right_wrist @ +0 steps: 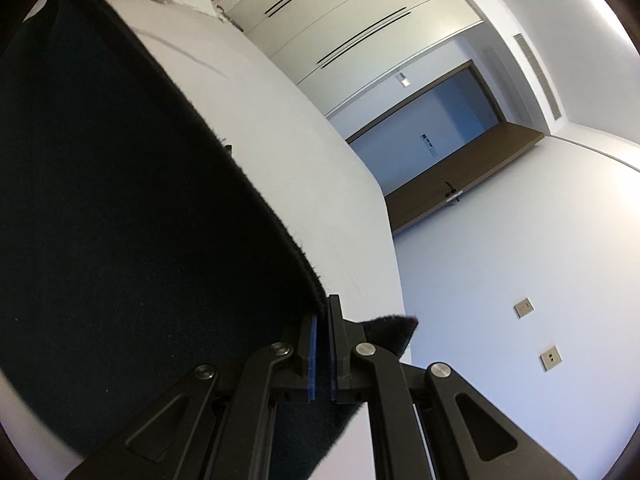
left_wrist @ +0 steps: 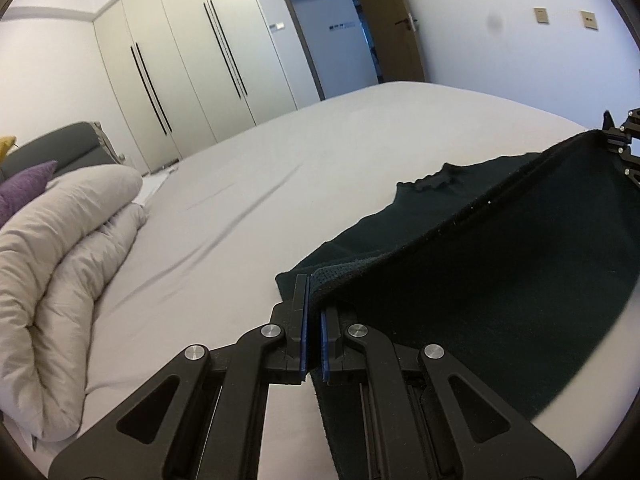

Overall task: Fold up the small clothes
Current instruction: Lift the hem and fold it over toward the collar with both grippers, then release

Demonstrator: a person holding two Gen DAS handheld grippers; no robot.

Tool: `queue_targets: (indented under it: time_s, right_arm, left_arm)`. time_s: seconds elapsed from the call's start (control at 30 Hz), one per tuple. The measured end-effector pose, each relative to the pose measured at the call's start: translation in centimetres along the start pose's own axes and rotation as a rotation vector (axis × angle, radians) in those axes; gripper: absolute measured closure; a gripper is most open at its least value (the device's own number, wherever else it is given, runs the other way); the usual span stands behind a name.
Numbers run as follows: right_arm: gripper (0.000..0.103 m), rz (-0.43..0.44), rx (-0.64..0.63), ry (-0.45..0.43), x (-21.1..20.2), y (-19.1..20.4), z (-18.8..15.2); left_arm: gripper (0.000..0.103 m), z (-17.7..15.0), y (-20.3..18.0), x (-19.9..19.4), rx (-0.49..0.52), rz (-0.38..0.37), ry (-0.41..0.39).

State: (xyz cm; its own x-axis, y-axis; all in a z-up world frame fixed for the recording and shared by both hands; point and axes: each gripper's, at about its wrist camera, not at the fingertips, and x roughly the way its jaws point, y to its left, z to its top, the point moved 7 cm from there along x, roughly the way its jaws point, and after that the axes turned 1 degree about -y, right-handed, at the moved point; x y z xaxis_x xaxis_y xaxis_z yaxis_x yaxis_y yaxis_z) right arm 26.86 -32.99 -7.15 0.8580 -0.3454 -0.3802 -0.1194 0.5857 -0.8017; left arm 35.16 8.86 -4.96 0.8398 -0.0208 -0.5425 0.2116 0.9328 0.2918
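A dark, almost black knitted garment (left_wrist: 500,248) lies partly on the white bed (left_wrist: 280,184), its near edge lifted and stretched taut between both grippers. My left gripper (left_wrist: 314,300) is shut on one corner of that edge. The right gripper (left_wrist: 618,136) shows at the far right of the left wrist view, holding the other corner. In the right wrist view the right gripper (right_wrist: 322,320) is shut on the garment (right_wrist: 120,200), a small tip of cloth sticking out past its right finger. The far part of the garment rests flat on the sheet.
A rolled grey duvet (left_wrist: 68,260) and a purple cushion (left_wrist: 24,188) lie at the left end of the bed. Cream wardrobes (left_wrist: 180,60) stand behind, beside an open doorway (left_wrist: 328,32) with a brown door (left_wrist: 384,20).
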Motion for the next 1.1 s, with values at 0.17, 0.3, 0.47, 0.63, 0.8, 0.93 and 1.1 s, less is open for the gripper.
queue_targets:
  time_s: [0.17,0.3,0.47,0.63,0.8,0.93,1.1]
  right_arm:
    - [0.099,0.041,-0.011,0.036,4.2,0.6,1.7]
    - [0.099,0.072,-0.012,0.059,6.8,1.1,2.6]
    - [0.099,0.111,-0.015,0.09,9.4,1.5,3.2]
    - [0.098,0.172,0.011,0.166,11.9,2.3,2.6]
    - [0.079,0.173,0.048,0.231,13.8,3.3,1.0]
    - [0.042,0.125,0.121,0.233,14.2,1.4,0.6]
    - [0.025,0.118,0.288,0.283,15.2,-1.5,-0.4]
  left_arm:
    - [0.099,1.1,0.6,4.9,-0.012,0.0,0.051]
    - [0.099,1.1,0.9,8.8,-0.02,-0.005,0.092]
    - [0.099,1.5,1.2,13.0,-0.027,-0.012,0.128]
    - [0.094,1.7,0.9,17.3,-0.027,-0.01,0.178]
    - [0.084,-0.6,0.2,22.1,-0.075,-0.027,0.304]
    - [0.025,-0.2,2.3,22.6,-0.128,0.054,0.281]
    - [0.025,-0.5,6.2,22.7,-0.242,0.137,0.284]
